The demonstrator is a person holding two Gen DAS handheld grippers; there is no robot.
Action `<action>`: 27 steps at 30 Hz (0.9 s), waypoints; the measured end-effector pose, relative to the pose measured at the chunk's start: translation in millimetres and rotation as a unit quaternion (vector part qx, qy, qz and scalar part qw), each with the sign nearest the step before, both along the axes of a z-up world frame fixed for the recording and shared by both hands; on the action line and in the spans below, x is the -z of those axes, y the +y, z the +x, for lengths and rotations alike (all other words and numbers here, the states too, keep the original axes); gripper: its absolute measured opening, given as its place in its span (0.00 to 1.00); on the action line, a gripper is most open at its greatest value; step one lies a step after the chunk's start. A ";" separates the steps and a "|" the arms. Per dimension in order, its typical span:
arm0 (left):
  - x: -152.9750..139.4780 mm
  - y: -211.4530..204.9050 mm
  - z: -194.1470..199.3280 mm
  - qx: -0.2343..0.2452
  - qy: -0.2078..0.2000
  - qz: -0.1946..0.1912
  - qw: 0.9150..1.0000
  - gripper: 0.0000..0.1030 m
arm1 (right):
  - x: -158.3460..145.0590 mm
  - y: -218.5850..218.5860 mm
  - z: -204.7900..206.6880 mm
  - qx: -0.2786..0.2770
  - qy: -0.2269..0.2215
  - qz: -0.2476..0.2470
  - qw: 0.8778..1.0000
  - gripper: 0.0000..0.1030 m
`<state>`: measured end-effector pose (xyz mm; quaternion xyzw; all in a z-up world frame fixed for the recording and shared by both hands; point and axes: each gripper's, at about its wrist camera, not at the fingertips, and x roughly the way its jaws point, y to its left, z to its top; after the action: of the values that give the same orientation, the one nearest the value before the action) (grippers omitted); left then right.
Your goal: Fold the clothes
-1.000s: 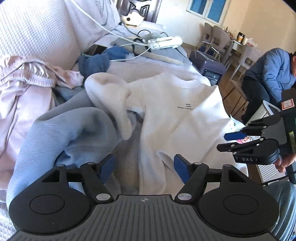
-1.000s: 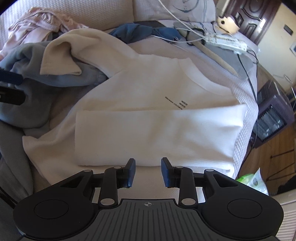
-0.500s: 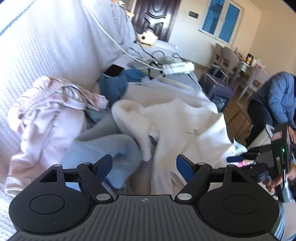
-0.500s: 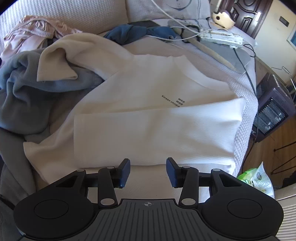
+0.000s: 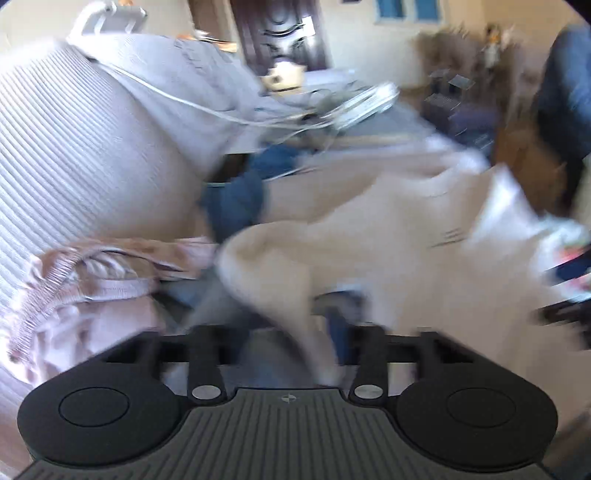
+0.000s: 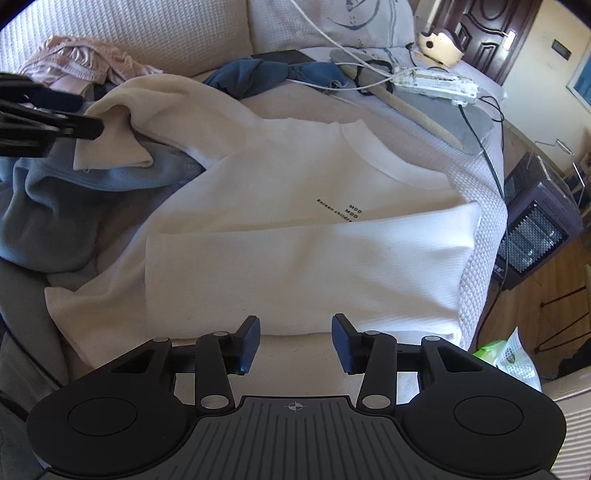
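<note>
Folding is partly done on the white sweatshirt point(image 6: 295, 206), which lies spread on the sofa point(image 6: 155, 33) with its collar toward the cushions. One side, the one nearest the right wrist camera, is already turned over the body as a long flat band point(image 6: 306, 273), and its sleeve seems to be tucked in there. The other sleeve point(image 6: 122, 110) is not yet folded: it lies out over the grey-blue garment point(image 6: 48, 206) at the far side.

The left gripper point(image 6: 90, 129) is at the cuff of this sleeve and its jaws are closing. In the blurred left wrist view the cream fabric runs down between them, but I cannot tell if the pads already press on it. The right gripper point(image 6: 295, 341) hovers just before the near edge of the band, jaws apart and nothing between them.

What is left, in my judgement: bring this sleeve and side over, then fold the length in half. A pink garment point(image 6: 79, 66) and a dark blue one point(image 6: 258, 75) wait unfolded.

On the chest small black print reads "MDD", twice, then "Korean childr…", the rest hidden under the band
</note>
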<state>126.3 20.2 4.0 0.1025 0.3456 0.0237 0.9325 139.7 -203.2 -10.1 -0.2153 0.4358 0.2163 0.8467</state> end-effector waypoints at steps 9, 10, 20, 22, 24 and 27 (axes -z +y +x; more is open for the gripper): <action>-39.4 4.7 20.7 0.038 -0.031 -0.083 0.995 0.07 | -3.4 -30.1 16.8 0.054 0.032 0.092 0.994 0.42; -47.5 -1.7 24.1 0.055 -0.040 -0.093 0.993 0.07 | -3.6 -36.1 19.1 0.066 0.036 0.106 0.991 0.42; -12.7 -128.2 33.7 0.259 0.033 -0.162 0.952 0.40 | -8.9 -93.1 7.4 0.153 0.052 0.146 0.976 0.43; 5.1 -134.3 17.2 0.271 0.054 -0.163 0.947 0.41 | -11.0 -101.8 2.8 0.158 0.050 0.125 0.978 0.43; 19.2 -127.9 3.9 0.259 0.079 -0.170 0.948 0.45 | -11.7 -107.7 0.7 0.158 0.051 0.109 0.980 0.43; 36.9 -104.0 0.1 0.220 0.110 -0.181 0.952 0.49 | -11.4 -106.5 7.1 0.150 0.052 0.104 0.982 0.43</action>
<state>126.4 -83.8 -32.9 0.0073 0.4137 -0.2565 0.8735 146.8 -309.7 1.2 -0.0466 0.4817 0.1422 0.8634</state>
